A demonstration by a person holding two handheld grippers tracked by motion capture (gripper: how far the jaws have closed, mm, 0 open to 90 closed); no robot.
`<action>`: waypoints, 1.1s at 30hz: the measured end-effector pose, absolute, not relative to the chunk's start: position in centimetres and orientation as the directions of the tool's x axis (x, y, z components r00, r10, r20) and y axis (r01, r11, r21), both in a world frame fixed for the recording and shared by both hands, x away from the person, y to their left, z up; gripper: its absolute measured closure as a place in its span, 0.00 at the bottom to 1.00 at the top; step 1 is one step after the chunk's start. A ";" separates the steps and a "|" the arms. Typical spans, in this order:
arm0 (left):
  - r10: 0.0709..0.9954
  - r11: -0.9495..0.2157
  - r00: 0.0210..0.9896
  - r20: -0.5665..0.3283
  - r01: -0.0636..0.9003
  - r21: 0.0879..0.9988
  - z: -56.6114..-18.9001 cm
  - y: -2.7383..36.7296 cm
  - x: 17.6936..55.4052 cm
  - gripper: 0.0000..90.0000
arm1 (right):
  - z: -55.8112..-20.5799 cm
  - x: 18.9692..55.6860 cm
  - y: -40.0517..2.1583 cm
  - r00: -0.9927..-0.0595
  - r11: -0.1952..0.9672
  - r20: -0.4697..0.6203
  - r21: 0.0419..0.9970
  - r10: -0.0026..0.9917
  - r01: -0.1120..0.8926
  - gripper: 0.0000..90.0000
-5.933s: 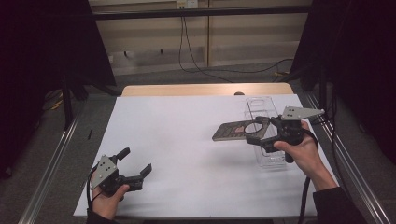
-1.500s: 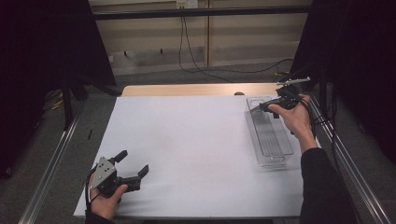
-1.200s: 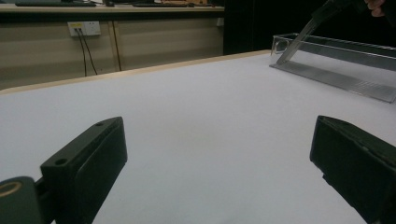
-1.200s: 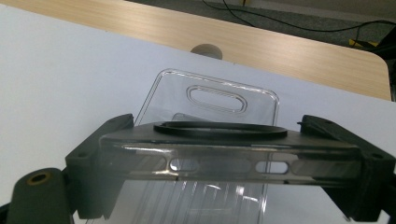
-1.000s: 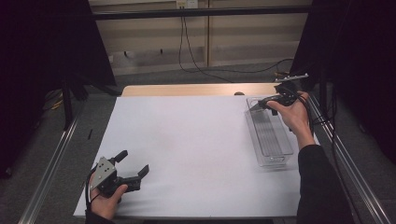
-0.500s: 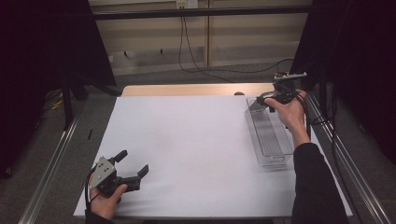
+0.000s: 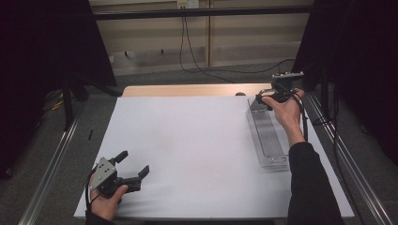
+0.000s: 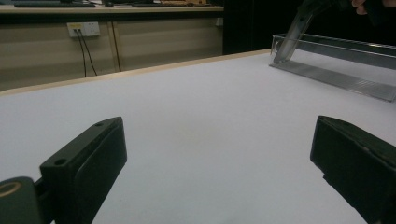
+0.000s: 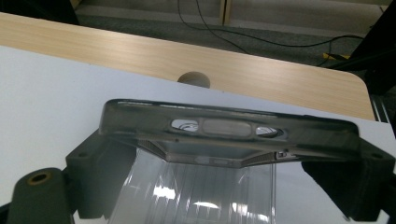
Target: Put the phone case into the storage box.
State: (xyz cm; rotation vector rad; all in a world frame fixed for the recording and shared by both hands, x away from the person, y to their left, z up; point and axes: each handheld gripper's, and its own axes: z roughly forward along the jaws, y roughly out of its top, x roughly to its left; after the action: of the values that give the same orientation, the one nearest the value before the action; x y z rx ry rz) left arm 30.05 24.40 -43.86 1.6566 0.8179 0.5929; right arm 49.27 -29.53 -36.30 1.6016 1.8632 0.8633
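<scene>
Left gripper (image 7: 133, 171): rests at the near left corner of the white table (image 7: 187, 150), jaws spread wide with nothing between them; it looks idle.
Clear tray (image 7: 268, 140): lies along the right side of the table, long and ribbed, with nothing lying flat in it.
Right gripper (image 7: 263, 99): at the tray's far end, jaws pinching a dark see-through phone case (image 9: 229, 128) by its sides.
Phone case position: held tilted, its lower edge at or inside the tray's far end; I cannot tell whether it touches.
Progress: case carried to the tray, so most looks done.
Left to do: probably lower the case, let go, pull the hand away.
</scene>
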 end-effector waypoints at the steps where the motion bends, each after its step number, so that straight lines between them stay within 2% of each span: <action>1: 0.775 -0.119 0.631 -0.038 0.205 0.972 -43.9 24.4 30.1 0.04 | -36.3 49.3 -29.5 -0.152 0.091 0.011 0.756 0.988 0.648 0.13; 11: 0.774 -0.118 0.631 -0.041 0.208 0.971 -43.9 24.4 30.1 0.04 | -36.4 49.8 -28.9 -0.087 0.065 -0.012 0.766 0.996 0.640 0.13; 18: 0.767 -0.119 0.640 -0.042 0.206 0.971 -43.9 24.3 30.1 0.04 | -36.5 50.5 -28.1 -0.074 0.082 -0.045 0.773 0.996 0.629 0.14; 33: 0.772 -0.119 0.634 -0.044 0.212 0.970 -44.0 24.3 30.2 0.04 | -37.0 51.5 -28.0 -0.064 0.072 -0.042 0.806 0.997 0.588 0.14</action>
State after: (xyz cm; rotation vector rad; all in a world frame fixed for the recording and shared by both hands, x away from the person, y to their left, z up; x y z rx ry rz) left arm 30.16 24.32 -43.96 1.6603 0.8207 0.5832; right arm 51.46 -28.01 -37.01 1.5826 1.7248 0.8312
